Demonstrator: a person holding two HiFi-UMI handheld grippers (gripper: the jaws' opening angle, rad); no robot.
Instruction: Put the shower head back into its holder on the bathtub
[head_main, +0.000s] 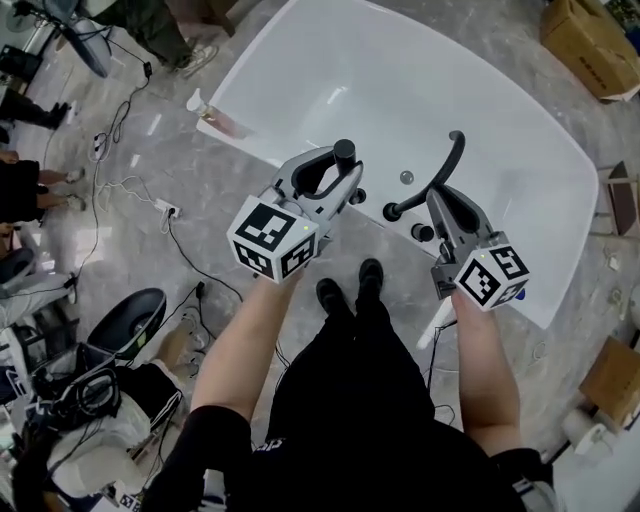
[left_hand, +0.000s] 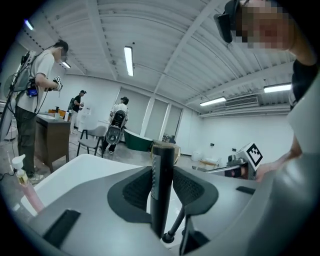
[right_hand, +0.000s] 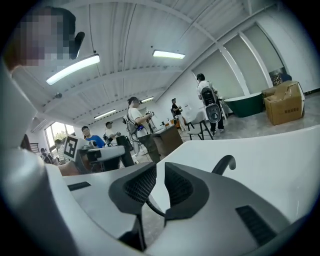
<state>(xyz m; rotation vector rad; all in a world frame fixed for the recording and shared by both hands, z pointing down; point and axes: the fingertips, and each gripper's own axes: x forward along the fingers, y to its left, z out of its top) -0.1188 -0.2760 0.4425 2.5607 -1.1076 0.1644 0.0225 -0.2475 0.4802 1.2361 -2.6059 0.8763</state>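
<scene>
Head view. Clenched in the left gripper (head_main: 338, 178): the black shower head (head_main: 345, 153), standing upright between the jaws with its top poking above them. Just ahead of those jaws, the near rim of the white bathtub (head_main: 400, 90). Off to that gripper's right, apart from it, the right gripper (head_main: 450, 200), with nothing seen in it. Straight ahead of its jaws, a curved black spout (head_main: 456, 150) rising from the tub rim. Far to the left gripper's left, on the rim, a pink bottle (head_main: 215, 115).

Left gripper view. Left gripper (left_hand: 163, 195) shut on the shower head (left_hand: 161, 165), both pads pressed against its dark barrel. Below the jaws, a thin black hose (left_hand: 172, 231) running down from the barrel's lower end. Beyond the jaws, the bathtub (left_hand: 75, 170) rim.

Right gripper view. Right gripper (right_hand: 160, 187) released: jaws a narrow gap apart, pads bare, nothing pinched. Beneath and behind the gap, the hose (right_hand: 150, 206). Ahead and to the right of the jaws, the spout (right_hand: 225, 162) against the bathtub (right_hand: 280, 160) wall.
</scene>
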